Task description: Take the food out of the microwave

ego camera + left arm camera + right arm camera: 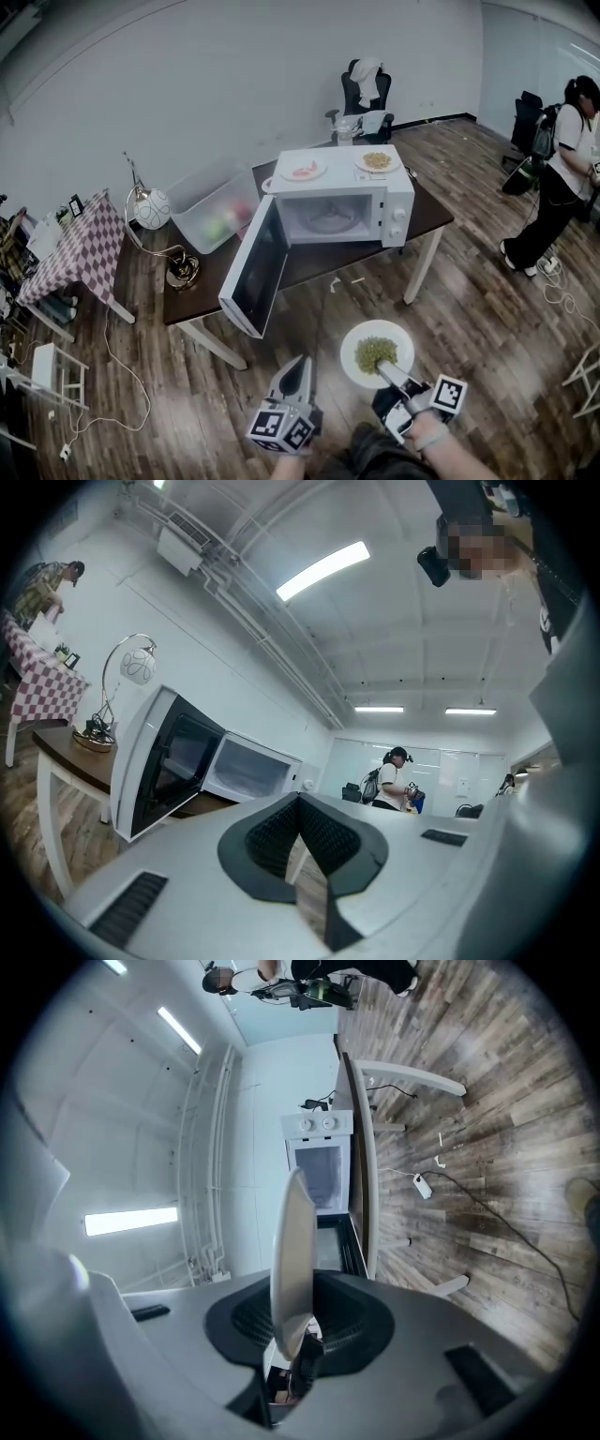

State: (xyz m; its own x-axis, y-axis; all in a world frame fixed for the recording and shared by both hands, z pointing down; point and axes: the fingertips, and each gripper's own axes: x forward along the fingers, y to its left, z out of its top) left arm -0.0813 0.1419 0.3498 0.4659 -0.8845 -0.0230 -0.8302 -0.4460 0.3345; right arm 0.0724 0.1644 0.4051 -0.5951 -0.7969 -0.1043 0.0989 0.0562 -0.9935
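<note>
currently the fingers of the right gripper [388,373] are pinching the plate [351,345] of green food before the open microwave [396,202], while those of the left gripper [299,366] are pressing together.

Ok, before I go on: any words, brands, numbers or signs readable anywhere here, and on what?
No text can be read in any view.
Microwave control panel: any markings by the knobs are too small to read.
Cube on the left gripper, cube on the right gripper: black-and-white square markers only, no letters or digits.
</note>
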